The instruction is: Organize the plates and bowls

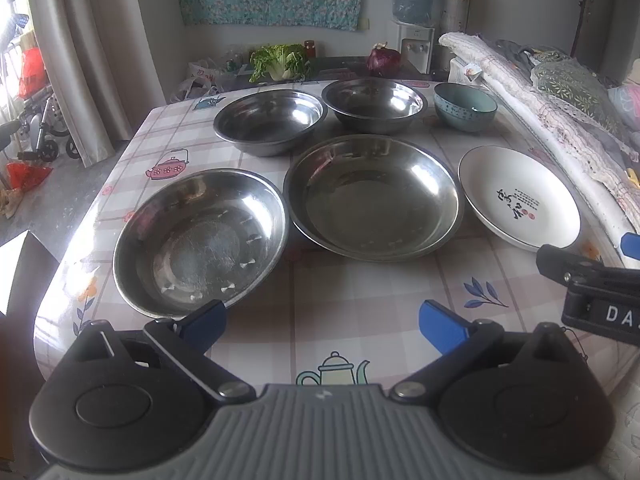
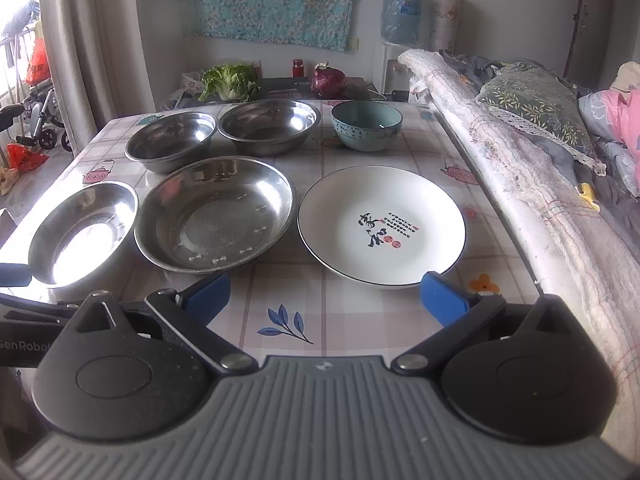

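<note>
Nothing stacked yet: steel plates (image 1: 374, 198), steel bowls (image 1: 270, 122), blue bowl (image 1: 465, 106) and white plate (image 2: 382, 224) lie separate mid-frame; left gripper (image 1: 324, 320) and right gripper (image 2: 325, 294) both spread, empty

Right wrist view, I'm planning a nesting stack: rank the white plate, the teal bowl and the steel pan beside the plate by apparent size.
Largest to smallest:
1. white plate and steel pan: nearly alike in width, too close to rank.
2. teal bowl: clearly smallest, though it sits farther back, which shrinks it somewhat.
</note>
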